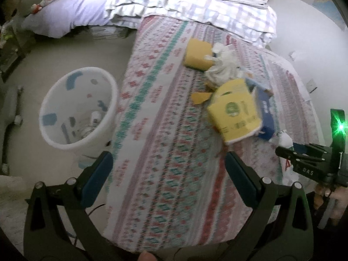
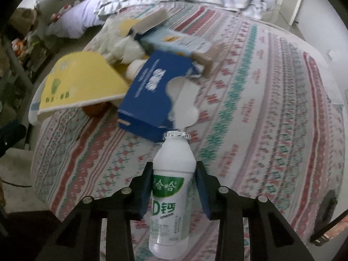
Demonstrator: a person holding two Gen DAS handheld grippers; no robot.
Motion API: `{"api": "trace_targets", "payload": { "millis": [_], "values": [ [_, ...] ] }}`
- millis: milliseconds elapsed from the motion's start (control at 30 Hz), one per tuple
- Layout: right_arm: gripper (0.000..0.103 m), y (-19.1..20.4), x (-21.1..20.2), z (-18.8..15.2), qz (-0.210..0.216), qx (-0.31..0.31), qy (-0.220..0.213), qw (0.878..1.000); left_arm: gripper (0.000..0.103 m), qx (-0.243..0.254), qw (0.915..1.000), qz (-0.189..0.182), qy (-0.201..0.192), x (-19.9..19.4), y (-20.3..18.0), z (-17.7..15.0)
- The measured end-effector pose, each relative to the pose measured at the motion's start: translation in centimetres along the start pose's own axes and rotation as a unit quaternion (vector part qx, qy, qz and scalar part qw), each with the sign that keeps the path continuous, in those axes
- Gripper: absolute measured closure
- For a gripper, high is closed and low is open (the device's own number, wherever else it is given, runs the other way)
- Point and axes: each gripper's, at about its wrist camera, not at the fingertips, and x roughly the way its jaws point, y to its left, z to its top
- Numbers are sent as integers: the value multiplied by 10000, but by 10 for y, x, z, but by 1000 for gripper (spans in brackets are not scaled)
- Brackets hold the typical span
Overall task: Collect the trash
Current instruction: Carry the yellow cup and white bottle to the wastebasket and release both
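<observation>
A: Status of the right claw (image 2: 174, 174) is requested.

B: Its pads are clenched on a white plastic bottle (image 2: 171, 193) with a green label and a foil cap. The bottle is held upright between the blue pads, above the patterned bedspread (image 2: 271, 119).

A: And the left claw (image 1: 168, 167)?

B: It is released; nothing is held between its widely spread fingers (image 1: 100, 174). It is positioned over the near edge of the bed.

A: Location of the remaining trash is to be stated.

B: A pile is seen on the bedspread: a yellow carton (image 1: 236, 117) lying on its side, a blue box (image 2: 150, 95) touching it, a second yellow box (image 1: 198, 54) farther back, and crumpled white paper (image 1: 221, 65) between them. A torn yellow scrap (image 1: 200, 97) lies just beside the carton.

A: And the bin?

B: A white bin (image 1: 54, 130) is placed on the floor beside the bed, to the left in the left wrist view. Some items are visible inside it, though they cannot be identified.
</observation>
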Motion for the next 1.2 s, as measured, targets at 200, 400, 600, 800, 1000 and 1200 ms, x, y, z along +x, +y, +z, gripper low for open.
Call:
{"api": "trace_targets", "payload": {
  "millis": [200,400,600,800,1000,1200],
  "values": [
    [65,-32,-14,11,16,399,-227,9989,1,-87,9981,-608,-64,1,-19,10],
    [65,-44,-29,18,75,592,-341,9976,1,-28,9955,-926,-198,6,-40,23],
    [65,-38,-33,16,109,650,-374,9971,3,-163,9947,-993,-226,23,-47,38],
    [65,-39,-31,18,92,654,-408,9970,40,-226,9943,-1036,-57,42,-45,42],
    [65,-38,-33,20,124,681,-469,9965,58,11,9906,-1275,-494,23,-47,42],
    [65,-35,-39,23,161,714,-571,9957,59,164,9866,-1378,-863,0,-50,41]
  ]
}}
